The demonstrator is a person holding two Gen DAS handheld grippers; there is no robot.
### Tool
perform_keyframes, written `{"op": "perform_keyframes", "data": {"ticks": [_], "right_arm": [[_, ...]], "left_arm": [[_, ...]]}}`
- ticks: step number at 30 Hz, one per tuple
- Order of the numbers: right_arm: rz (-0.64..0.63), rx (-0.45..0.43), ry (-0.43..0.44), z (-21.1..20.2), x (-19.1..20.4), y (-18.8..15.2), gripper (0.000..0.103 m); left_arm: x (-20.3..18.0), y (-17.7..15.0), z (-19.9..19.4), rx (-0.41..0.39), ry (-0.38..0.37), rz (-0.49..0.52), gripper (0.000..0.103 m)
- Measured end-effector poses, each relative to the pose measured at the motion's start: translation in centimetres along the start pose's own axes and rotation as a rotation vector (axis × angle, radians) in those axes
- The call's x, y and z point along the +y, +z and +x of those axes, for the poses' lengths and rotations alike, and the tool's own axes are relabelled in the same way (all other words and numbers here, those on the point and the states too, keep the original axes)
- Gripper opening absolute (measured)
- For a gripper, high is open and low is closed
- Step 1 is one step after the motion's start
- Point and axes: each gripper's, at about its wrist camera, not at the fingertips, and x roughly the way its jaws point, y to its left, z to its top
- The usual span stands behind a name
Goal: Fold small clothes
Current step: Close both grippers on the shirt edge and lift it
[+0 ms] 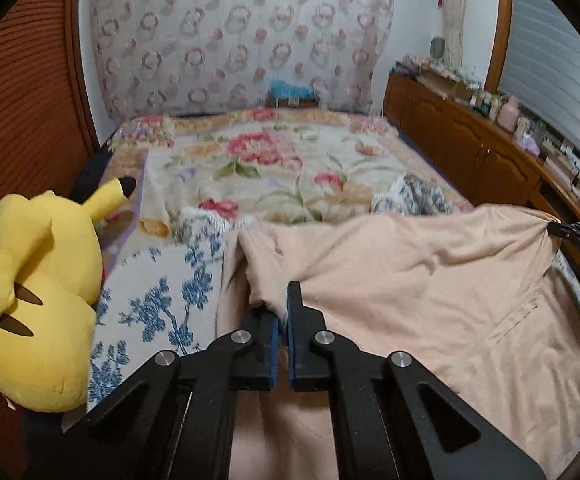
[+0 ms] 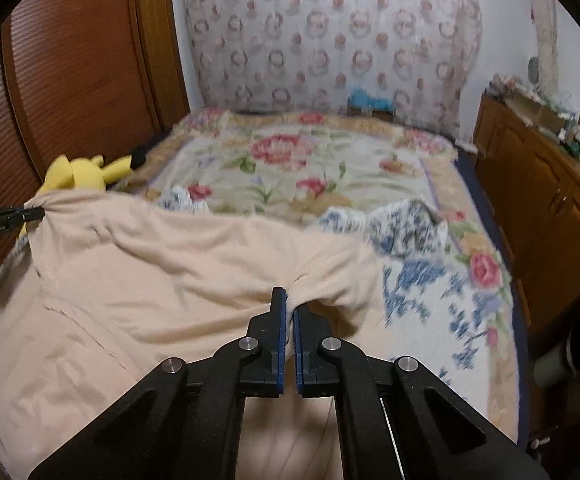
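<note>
A peach-coloured garment [image 1: 409,280] is stretched above the bed between my two grippers. My left gripper [image 1: 284,308] is shut on its left edge. My right gripper [image 2: 290,308] is shut on its right edge, and the garment [image 2: 170,272] sags between them. The right gripper also shows at the far right of the left wrist view [image 1: 569,232], pinching the cloth's corner. The left gripper shows at the far left of the right wrist view [image 2: 18,216], also pinching a corner. The lower part of the garment hangs toward me.
A blue-and-white floral cloth [image 1: 162,300] lies on the flowered bedspread [image 1: 270,160] under the garment. A yellow plush toy [image 1: 38,300] sits at the bed's left edge by a wooden wardrobe [image 2: 70,80]. A wooden cabinet [image 1: 469,140] with clutter runs along the right.
</note>
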Motion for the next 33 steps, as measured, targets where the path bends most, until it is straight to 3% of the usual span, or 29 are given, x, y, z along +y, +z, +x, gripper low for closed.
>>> {"op": "perform_keyframes", "data": {"ticks": [5, 17, 33], "right_arm": [[0.008, -0.084, 0.001, -3.2, -0.1, -0.4, 0.003], [-0.011, -0.211, 0.005, -11.5, 1.3, -5.3, 0.003], [-0.031, -0.212, 0.001, -20.2, 4.7, -15.3, 0.003]], "left_arm": [[-0.3, 0.5, -2.3, -0.054, -0.013, -0.009, 0.003], [-1.3, -1.5, -9.8, -0.155, -0.021, -0.017, 0.003], [-3.0, -8.5, -17.4, -0.183, 0.003, 0.012, 0.003]]}}
